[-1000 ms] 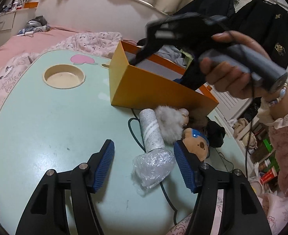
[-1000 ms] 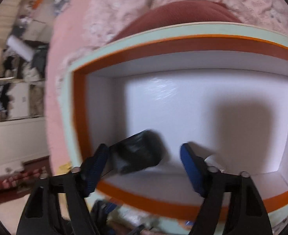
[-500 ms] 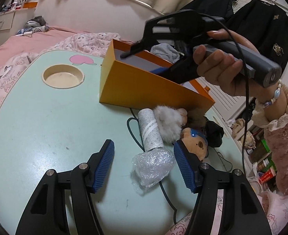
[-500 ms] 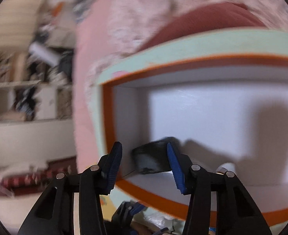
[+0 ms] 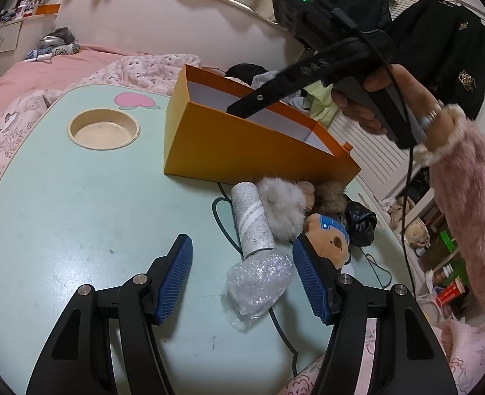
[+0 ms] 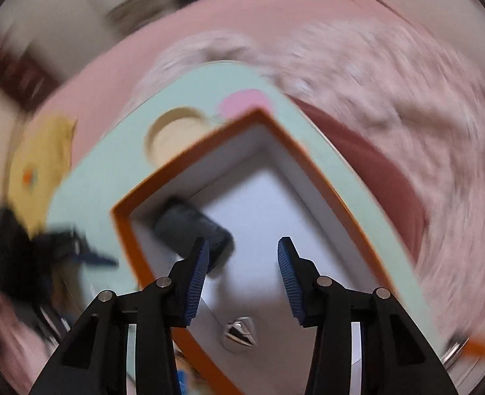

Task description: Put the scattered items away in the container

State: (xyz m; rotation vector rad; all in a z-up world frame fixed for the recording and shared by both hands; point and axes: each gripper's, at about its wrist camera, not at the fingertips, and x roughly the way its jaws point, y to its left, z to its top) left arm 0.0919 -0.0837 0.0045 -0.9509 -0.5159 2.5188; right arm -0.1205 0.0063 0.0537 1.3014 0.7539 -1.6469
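An orange box [image 5: 242, 144] with a white inside stands on the mint table [image 5: 61, 204]. My left gripper [image 5: 242, 276] is open and low over the table, its fingers on either side of a crumpled plastic wrap [image 5: 258, 283] and a grey speckled roll [image 5: 250, 220]. A fluffy white toy [image 5: 283, 209], a bear plush [image 5: 329, 240] and a black bag [image 5: 359, 222] lie beside them. My right gripper [image 6: 242, 273] is open above the box [image 6: 252, 194]; a dark cylinder [image 6: 193, 230] and a small silver piece [image 6: 239, 332] lie inside.
A round recess [image 5: 103, 129] and a pink peach mark [image 5: 133, 101] are at the table's far left. A black cable [image 5: 222, 223] runs under the pile. A pink bed [image 5: 44, 72] surrounds the table. Dark clothes [image 5: 440, 42] hang at the right.
My right gripper has opened, left the dark cylinder in the box and risen while turning. The box has shifted on the table. My left gripper has stayed put.
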